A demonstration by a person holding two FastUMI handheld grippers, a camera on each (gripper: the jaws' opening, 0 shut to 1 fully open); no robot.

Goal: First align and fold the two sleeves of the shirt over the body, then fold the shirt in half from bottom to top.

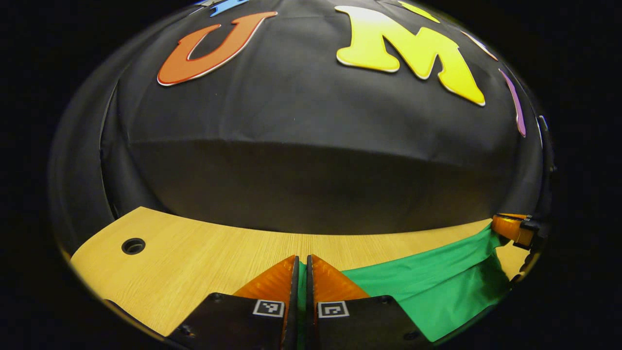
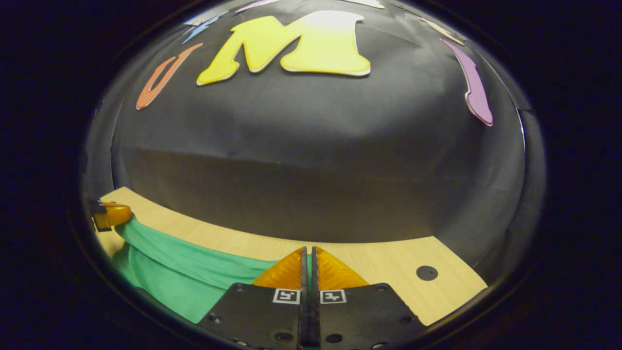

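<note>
A green shirt [image 1: 437, 287] is held stretched above the wooden table [image 1: 194, 248] between my two grippers. In the left gripper view my left gripper [image 1: 302, 265] is shut on one edge of the cloth, a thin strip of green showing between its fingers. The shirt runs off to the right, where the right gripper [image 1: 510, 227] pinches its other end. In the right gripper view my right gripper [image 2: 308, 255] is shut on the green shirt [image 2: 184, 272], which stretches left to the left gripper [image 2: 111, 214]. The shirt's lower part is hidden below both views.
The table's far edge meets the black cloth wall [image 1: 311, 184] close ahead. A round cable hole [image 1: 133, 246] sits at the table's far left corner, and a dark round cap [image 2: 426, 272] lies on the table [image 2: 388, 262] at the right.
</note>
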